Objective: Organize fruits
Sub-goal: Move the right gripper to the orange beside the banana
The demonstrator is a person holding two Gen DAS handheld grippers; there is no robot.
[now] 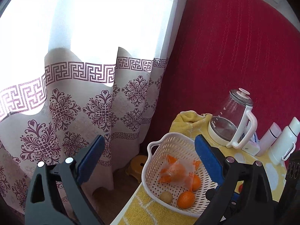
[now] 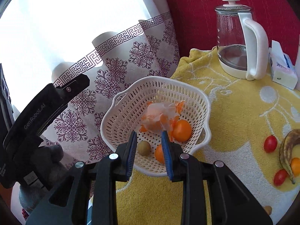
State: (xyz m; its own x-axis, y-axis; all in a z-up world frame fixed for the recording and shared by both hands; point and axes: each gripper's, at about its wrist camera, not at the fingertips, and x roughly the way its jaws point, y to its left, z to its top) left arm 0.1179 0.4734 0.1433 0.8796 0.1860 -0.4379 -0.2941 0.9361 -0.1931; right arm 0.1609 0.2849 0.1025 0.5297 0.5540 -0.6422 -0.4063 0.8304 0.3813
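A white perforated basket (image 1: 180, 144) (image 2: 131, 101) stands on the yellow towel (image 2: 234, 112) at the table's left edge. In it lie two oranges (image 2: 181, 130) (image 2: 159, 153), a plastic-wrapped orange fruit (image 2: 155, 116) and a small greenish-brown round fruit (image 2: 144, 147). My right gripper (image 2: 149, 134) hovers open over the basket's near side, holding nothing. My left gripper (image 1: 149, 137) is open wide to the basket's left, also holding nothing. On the towel to the right lie a spotted banana (image 2: 287, 150), two cherry tomatoes (image 2: 270, 143) (image 2: 280, 177) and a small orange fruit (image 2: 296, 166).
A glass kettle (image 2: 236, 43) with a white handle stands at the back, a tissue pack (image 2: 283, 67) beside it. Pale bottles (image 1: 286, 138) stand at the far right. A patterned curtain (image 1: 84, 103) hangs left of the table; a yellow stool (image 1: 136, 166) sits on the floor.
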